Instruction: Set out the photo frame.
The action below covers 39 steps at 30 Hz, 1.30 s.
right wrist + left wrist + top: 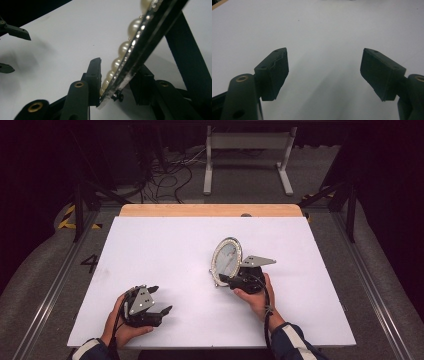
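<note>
Right claw (117,82) clamping one pearl-rimmed mirror (226,260)

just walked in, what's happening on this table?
A person works with a hand-held gripper in each hand. The right hand-held gripper is clamped on the lower edge of an oval pearl-rimmed picture frame, which is tilted up off the white table. The left hand-held gripper sits open and empty near the front edge.

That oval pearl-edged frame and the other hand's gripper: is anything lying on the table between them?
Nothing. In the high view, bare white table separates the left gripper from the pearl-edged frame, which the right gripper clamps at its lower edge.
</note>
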Motion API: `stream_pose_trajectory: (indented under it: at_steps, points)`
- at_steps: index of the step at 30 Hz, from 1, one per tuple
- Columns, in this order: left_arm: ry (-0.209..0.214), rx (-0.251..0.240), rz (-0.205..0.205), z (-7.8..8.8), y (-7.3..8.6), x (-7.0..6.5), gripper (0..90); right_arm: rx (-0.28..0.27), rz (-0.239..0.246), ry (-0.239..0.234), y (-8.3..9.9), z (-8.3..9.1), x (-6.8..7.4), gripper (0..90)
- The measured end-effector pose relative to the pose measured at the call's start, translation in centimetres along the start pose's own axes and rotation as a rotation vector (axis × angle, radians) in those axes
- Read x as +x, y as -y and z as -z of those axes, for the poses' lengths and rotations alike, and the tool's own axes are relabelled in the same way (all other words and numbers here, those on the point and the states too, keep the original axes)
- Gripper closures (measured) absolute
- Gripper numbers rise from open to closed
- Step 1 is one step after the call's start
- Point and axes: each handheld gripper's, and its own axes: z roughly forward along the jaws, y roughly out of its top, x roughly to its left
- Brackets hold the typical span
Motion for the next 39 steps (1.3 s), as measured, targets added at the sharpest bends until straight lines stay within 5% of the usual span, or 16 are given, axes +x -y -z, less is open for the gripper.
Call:
stream_pose_trajectory:
  at_steps: [4, 8, 17, 24, 39]
  points:
    - [0.003, 0.0, 0.0, -0.1, 0.0, 0.0, 23.4, 0.002, 0.015, 0.054, 0.1, -0.5, 0.6, 49.7]
    - [0.005, 0.011, -0.004, -0.3, 0.0, -0.1, 23.3, -0.002, 0.008, 0.082, 0.3, -1.8, 1.3, 48.3]
    - [0.01, 0.015, -0.001, -0.5, -0.1, -0.1, 22.4, -0.093, -0.067, 0.122, 0.5, -1.8, 1.1, 66.5]
    - [0.021, 0.014, -0.007, -0.7, -0.3, -0.1, 22.1, -0.086, -0.088, 0.076, 0.7, -1.5, 0.4, 72.2]
    - [0.054, 0.038, -0.022, -2.5, -1.2, -0.2, 20.6, 0.003, -0.077, -0.127, 0.3, -0.8, -1.9, 82.7]
